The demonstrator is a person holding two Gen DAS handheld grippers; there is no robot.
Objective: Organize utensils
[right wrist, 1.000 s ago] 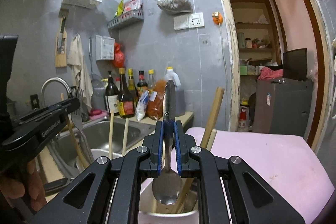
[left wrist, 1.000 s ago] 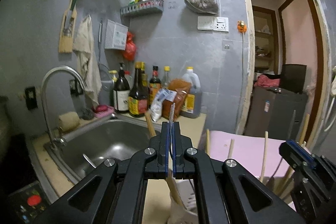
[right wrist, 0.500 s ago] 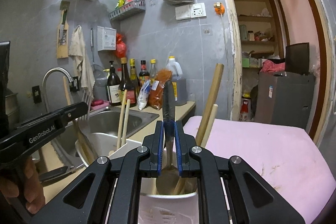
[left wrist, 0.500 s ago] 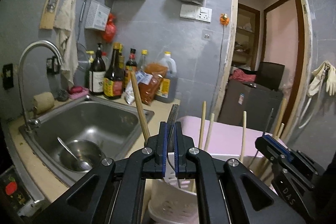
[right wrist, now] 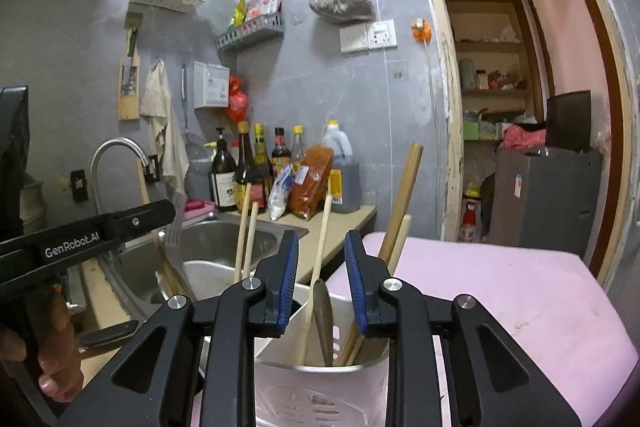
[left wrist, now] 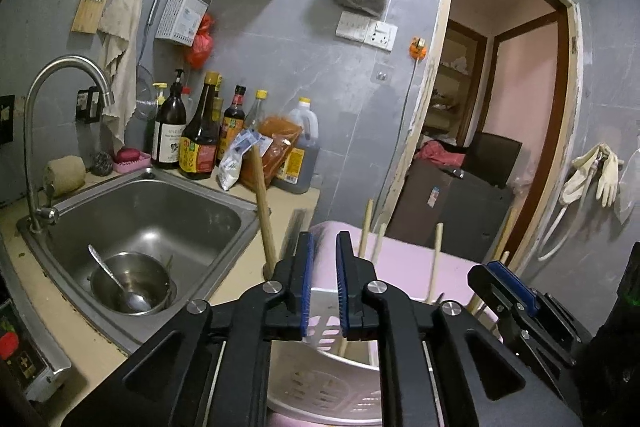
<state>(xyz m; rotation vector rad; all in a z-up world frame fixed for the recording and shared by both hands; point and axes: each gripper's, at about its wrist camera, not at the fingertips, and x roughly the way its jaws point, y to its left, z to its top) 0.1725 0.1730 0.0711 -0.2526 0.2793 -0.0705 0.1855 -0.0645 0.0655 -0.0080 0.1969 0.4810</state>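
A pale pink slotted utensil holder (left wrist: 324, 383) stands right below both grippers; it also shows in the right wrist view (right wrist: 320, 387). My left gripper (left wrist: 322, 279) is open and empty above it, with a wooden handle (left wrist: 264, 211) and a dark flat utensil (left wrist: 294, 231) standing just left of its fingers. My right gripper (right wrist: 322, 279) is open and empty. A metal spoon (right wrist: 323, 319) stands in the holder between its fingers, among several chopsticks (right wrist: 244, 231) and a wooden stick (right wrist: 400, 207).
A steel sink (left wrist: 152, 211) at left holds a metal bowl (left wrist: 132, 285) with a spoon. A tap (left wrist: 52, 115) rises at its left. Sauce bottles (left wrist: 200, 135) line the back wall. A pink surface (right wrist: 500, 299) lies to the right, and a doorway (left wrist: 500, 107) beyond.
Both grippers have opened and let go of their utensils into the holder: the right released the spoon, the left its flat utensil. The left gripper rose and tilted.
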